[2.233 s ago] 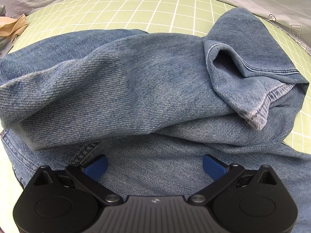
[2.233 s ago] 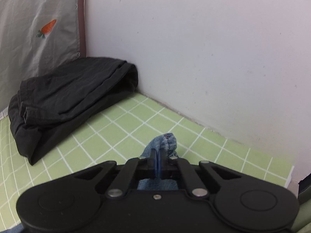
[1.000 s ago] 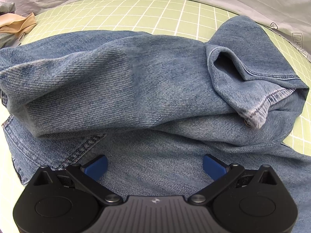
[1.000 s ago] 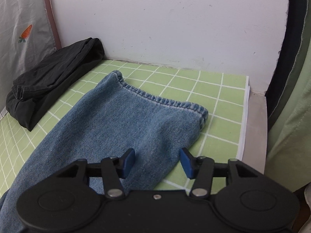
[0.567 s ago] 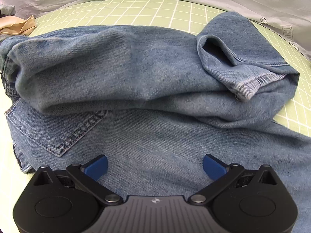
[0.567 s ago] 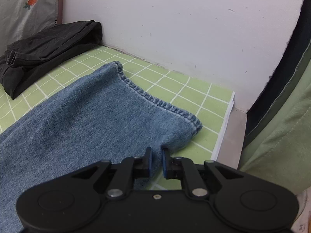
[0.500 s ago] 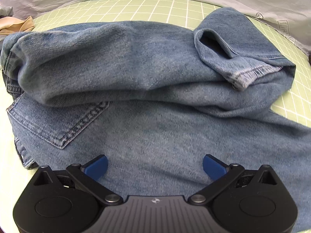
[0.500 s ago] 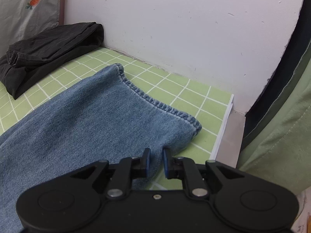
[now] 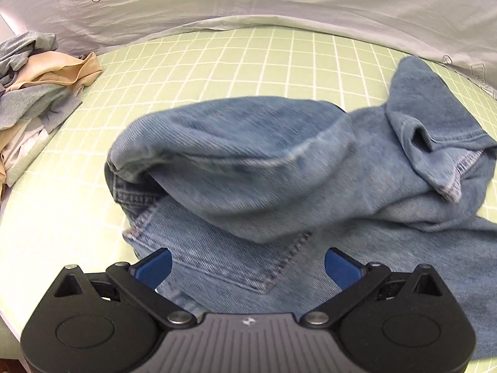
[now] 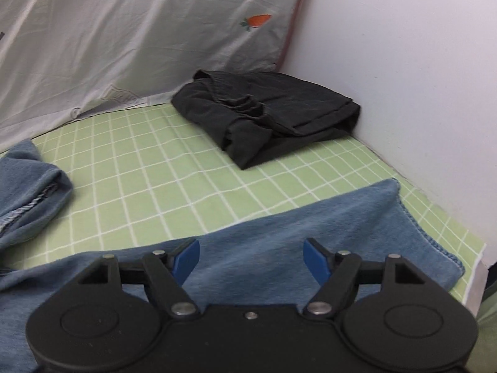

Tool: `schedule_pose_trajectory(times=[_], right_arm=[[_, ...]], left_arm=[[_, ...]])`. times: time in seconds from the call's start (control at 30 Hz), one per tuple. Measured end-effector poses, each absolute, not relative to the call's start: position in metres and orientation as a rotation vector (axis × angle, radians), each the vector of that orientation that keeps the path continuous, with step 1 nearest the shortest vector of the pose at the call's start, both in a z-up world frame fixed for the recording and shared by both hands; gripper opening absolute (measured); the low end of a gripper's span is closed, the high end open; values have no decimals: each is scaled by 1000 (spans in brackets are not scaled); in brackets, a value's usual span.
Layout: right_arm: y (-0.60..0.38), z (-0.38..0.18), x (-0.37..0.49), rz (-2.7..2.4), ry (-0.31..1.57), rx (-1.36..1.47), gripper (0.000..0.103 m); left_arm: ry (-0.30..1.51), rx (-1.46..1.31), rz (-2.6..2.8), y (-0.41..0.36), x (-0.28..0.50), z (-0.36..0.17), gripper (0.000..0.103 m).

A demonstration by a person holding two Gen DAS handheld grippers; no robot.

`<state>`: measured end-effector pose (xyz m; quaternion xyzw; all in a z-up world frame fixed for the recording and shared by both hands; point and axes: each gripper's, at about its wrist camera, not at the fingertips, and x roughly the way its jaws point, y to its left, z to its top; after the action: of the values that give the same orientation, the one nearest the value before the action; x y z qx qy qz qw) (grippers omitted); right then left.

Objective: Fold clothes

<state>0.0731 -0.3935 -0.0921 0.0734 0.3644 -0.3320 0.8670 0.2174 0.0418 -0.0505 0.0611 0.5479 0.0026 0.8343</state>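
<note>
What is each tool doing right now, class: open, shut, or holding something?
Left tool: open, holding nothing, over the jeans.
Right tool: open, holding nothing, over a jeans leg.

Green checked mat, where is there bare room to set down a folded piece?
Bare mat lies between the jeans and the black folded garment, and beyond the jeans toward the grey sheet. The clothes pile crowds one corner.
</note>
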Motion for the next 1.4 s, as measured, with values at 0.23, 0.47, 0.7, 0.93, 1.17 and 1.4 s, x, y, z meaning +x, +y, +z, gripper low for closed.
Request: schedule_pose_trajectory(times=[0.23,0.47,0.7,0.93,1.17,1.4], right_arm=[[-305,-82,144,-532,738,68,80],[-245,-86,198,-413,765,-2,80],[-206,-94,224,-234,784,54,80],[-185,-104,236,-17,836,158,80],[-185,-112,244,50,869,195,77],[-191,-108,243,150,856,300,75]], left_arm=[[1214,92,-88,71,273,-53,103],[1372,-1,-181,80,321,-89,103],[1386,-13,-190,80,319,-95,103],[1381,1,-171,79,313,-94,103],[1387,14,-165,84,307,-89,103],[1383,17,-163,85,309,-88,103]])
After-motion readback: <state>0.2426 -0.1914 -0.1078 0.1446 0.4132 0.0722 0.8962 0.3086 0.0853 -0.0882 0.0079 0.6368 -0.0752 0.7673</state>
